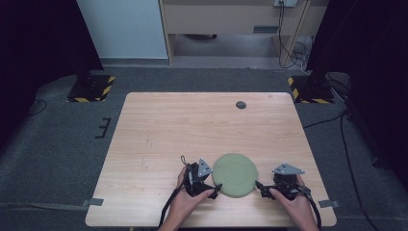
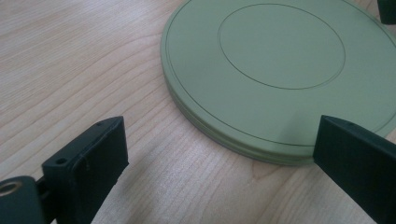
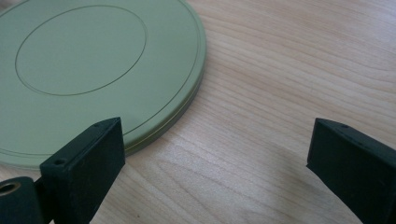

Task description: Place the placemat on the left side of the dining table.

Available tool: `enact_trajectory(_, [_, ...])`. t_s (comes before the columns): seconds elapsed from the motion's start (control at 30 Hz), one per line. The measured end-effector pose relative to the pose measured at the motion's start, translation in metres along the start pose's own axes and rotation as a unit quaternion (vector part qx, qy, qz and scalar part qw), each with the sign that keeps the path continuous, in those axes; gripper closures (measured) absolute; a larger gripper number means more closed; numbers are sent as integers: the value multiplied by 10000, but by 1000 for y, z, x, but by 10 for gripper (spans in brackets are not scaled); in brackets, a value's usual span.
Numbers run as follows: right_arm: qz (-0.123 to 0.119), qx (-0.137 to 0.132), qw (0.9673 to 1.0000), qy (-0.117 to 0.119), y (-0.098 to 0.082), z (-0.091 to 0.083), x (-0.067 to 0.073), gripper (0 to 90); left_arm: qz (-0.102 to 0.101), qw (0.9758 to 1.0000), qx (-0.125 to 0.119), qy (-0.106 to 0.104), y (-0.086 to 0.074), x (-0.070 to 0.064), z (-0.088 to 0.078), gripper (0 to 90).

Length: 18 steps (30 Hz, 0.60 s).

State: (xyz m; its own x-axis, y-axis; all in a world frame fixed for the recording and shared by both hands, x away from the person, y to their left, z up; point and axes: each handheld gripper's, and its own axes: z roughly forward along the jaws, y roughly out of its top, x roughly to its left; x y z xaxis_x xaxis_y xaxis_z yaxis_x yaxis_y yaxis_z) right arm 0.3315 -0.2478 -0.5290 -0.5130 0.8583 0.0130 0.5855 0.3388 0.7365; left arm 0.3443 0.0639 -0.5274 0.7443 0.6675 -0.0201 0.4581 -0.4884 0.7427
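A flat round green plate (image 1: 235,174) lies upside down near the front edge of the wooden table (image 1: 168,130). My left gripper (image 1: 216,189) sits just left of it, open, with its jaws aimed at the plate's (image 2: 271,70) near-left rim; one jaw stands in front of the rim. My right gripper (image 1: 258,187) is close to the plate's right side, open, with nothing between its jaws. The plate's (image 3: 93,70) edge passes behind its left jaw. In both gripper views the plate shows a raised ring on its underside.
A small dark round disc (image 1: 241,105) is set in the table near its far edge. Bare wood stretches across the left and far parts of the table. Grey carpet surrounds it, with stand bases (image 1: 91,86) at the far corners.
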Motion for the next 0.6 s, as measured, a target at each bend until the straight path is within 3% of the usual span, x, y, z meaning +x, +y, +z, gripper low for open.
enact_trajectory(0.6, [-5,55,9995,-295,6,8,3,13,-50,9999,50,119,5,5,5,10])
